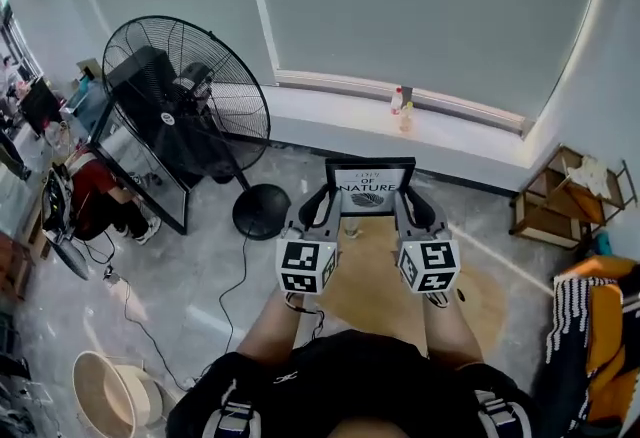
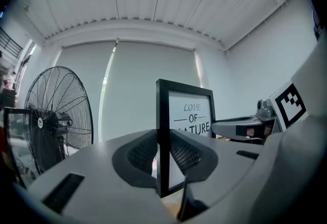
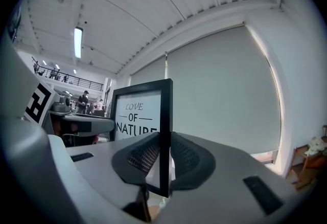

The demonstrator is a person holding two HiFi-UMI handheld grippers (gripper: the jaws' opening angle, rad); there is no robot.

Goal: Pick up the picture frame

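Big grey blind [image 1: 420, 6] is covering the window on the back wall. Black floor fan [image 1: 185, 111] is standing at left on the concrete floor [image 1: 200, 266]. In the head view its round base [image 1: 260, 211] is showing just beside the left gripper. Wooden shelf [image 1: 560, 201] is sitting at right by the wall. Tan round surface [image 1: 490, 301] is lying below the hands, probably a low table, hard to call from this angle.

Picture frame [image 1: 368, 186] is hanging in the air between the two grippers, upright, clear of that surface and in front of the window. Its "LOVE OF NATURE" print is facing the person.

Left gripper [image 2: 162, 155] is clamping the frame's left edge, with the black moulding sitting pinched between both ribbed pads. Right gripper [image 3: 164, 160] is doing the same on the right edge, pads pressing on the moulding from either side. Both are pointing roughly level toward the blind, marker cubes [image 1: 306, 266] facing up at the head camera.

Small bottle [image 1: 402, 109] is standing on the window sill, well behind the frame.
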